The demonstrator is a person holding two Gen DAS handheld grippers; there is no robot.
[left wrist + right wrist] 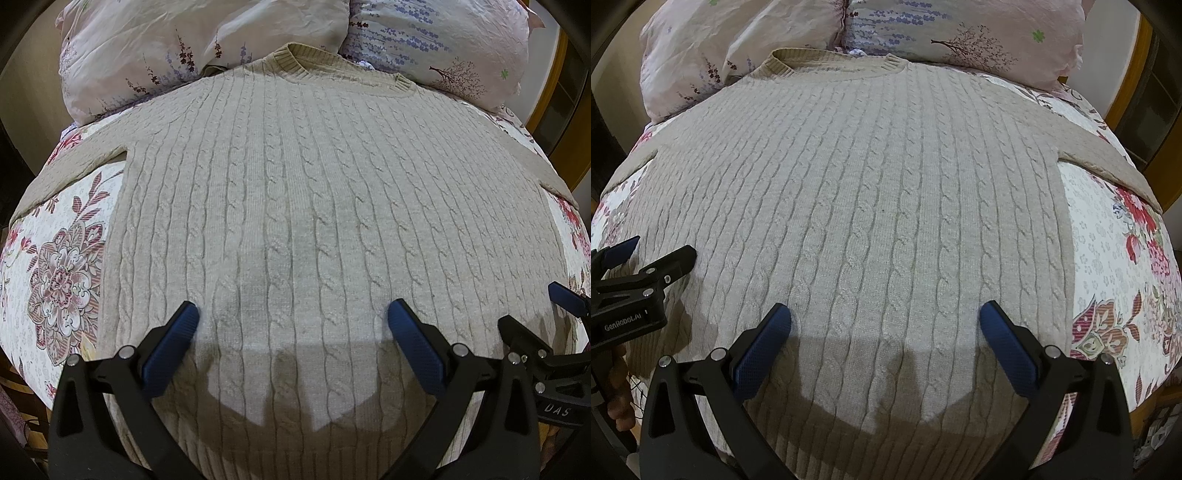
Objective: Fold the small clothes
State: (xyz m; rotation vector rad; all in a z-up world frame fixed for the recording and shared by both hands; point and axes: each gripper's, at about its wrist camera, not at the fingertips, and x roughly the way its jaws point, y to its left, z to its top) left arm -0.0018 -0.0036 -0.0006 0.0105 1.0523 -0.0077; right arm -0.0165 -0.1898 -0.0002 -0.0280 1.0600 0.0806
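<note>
A beige cable-knit sweater (295,206) is spread flat, front up, on a floral bedspread (62,280), with its ribbed neckline (295,59) at the far end against two floral pillows (177,48) and its sleeves stretched out to left and right. The left gripper (293,314) is held above the near part of the sweater, its blue-padded fingers (177,339) spread wide with nothing between them. The right gripper (884,314) is held likewise over the near hem area, its jaws wide apart and nothing grasped. Shadows of both tools are cast on the knit just beneath them. The grippers are seen side by side, the right one to the right of the left.
</note>
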